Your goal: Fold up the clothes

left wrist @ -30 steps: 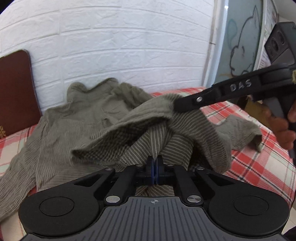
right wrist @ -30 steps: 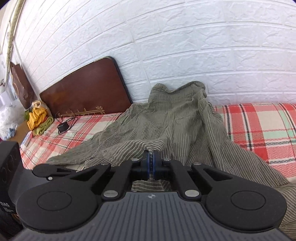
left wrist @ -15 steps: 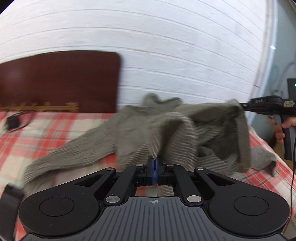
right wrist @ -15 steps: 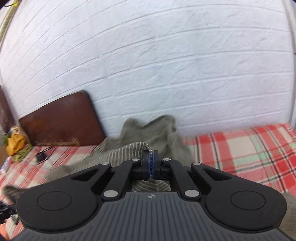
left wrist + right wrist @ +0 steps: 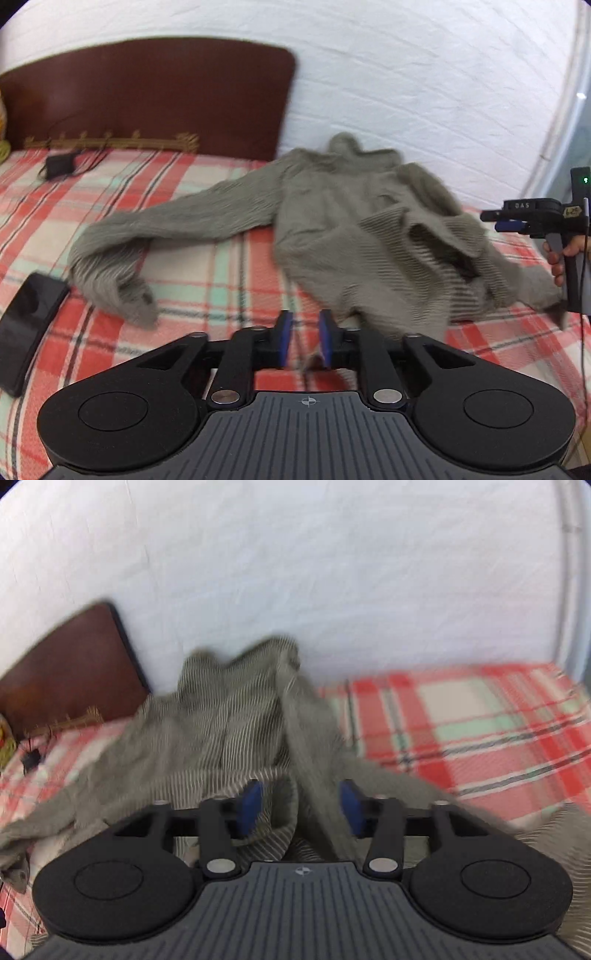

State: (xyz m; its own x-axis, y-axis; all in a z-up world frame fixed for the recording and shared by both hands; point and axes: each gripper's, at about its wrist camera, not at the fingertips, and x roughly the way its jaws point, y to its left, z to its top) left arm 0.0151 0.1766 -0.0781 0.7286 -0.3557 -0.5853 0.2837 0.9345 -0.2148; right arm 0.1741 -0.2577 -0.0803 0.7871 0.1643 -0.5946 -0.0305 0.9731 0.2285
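A grey striped shirt [image 5: 343,225] lies spread on the bed's plaid blanket [image 5: 207,273], its collar toward the white wall [image 5: 406,74] and one sleeve [image 5: 147,229] stretched out to the left in the left wrist view. The shirt's right side is rumpled and folded over on itself. Both pictures are blurred.

The left tongs [image 5: 303,339] are opening; their blue pads [image 5: 285,338] stand apart just above the blanket at the shirt's near hem. A thin edge of cloth sits by the right pad, though no pad presses on it.

The right tongs [image 5: 301,806] are opening too. A fold of the shirt [image 5: 236,716] lies loose in the gap between the pads [image 5: 252,805], which stand clear of it on both sides. In the left wrist view the same tongs [image 5: 517,221] show at the right edge, held by a hand [image 5: 561,254] above the shirt's right side.

A dark phone [image 5: 29,325] lies on the blanket at the left, near the sleeve's cuff. A brown headboard [image 5: 147,96] leans against the wall, and a small black charger [image 5: 59,166] with its cord lies in front of it
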